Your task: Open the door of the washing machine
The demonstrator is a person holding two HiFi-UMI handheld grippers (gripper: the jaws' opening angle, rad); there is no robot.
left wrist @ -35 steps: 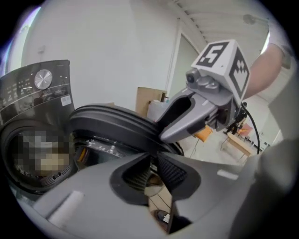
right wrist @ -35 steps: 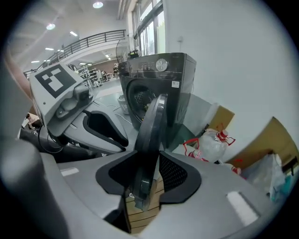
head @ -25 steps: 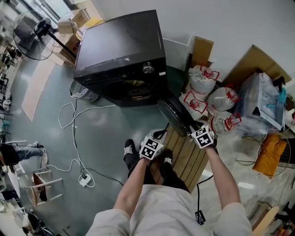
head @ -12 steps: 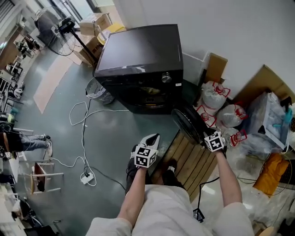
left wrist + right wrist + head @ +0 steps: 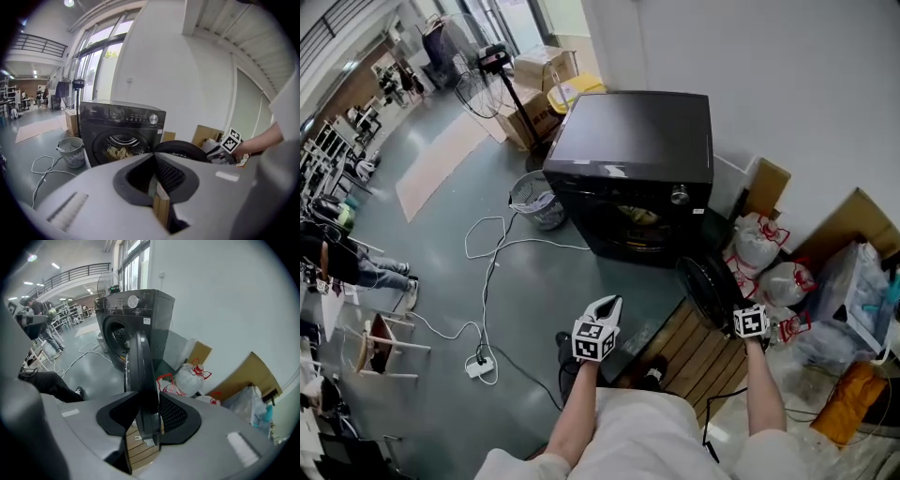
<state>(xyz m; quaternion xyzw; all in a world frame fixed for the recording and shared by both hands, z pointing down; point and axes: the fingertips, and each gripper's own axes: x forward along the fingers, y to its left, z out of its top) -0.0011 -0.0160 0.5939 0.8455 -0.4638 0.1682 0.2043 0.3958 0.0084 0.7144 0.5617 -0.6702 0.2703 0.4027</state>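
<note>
Door open: a person stands facing a black washer whose round door hangs wide open, swung out to the side of the machine where the bags lie and well clear of the drum. The right gripper grips the door's outer rim. In the right gripper view the door appears edge-on, its rim filling the gap between the jaws with both pads pressed against it. The left gripper hovers apart from the machine, above the grey floor in front of the person, its jaws closed together on nothing. The left gripper view looks across at the washer's front, where pale laundry lies inside the exposed drum. A wooden pallet lies beneath the door's free edge. Tied white bags are heaped near the wall just beside the washer. On the machine's other side a bin stands on the floor, and a loose white cable trails away from it.
</note>
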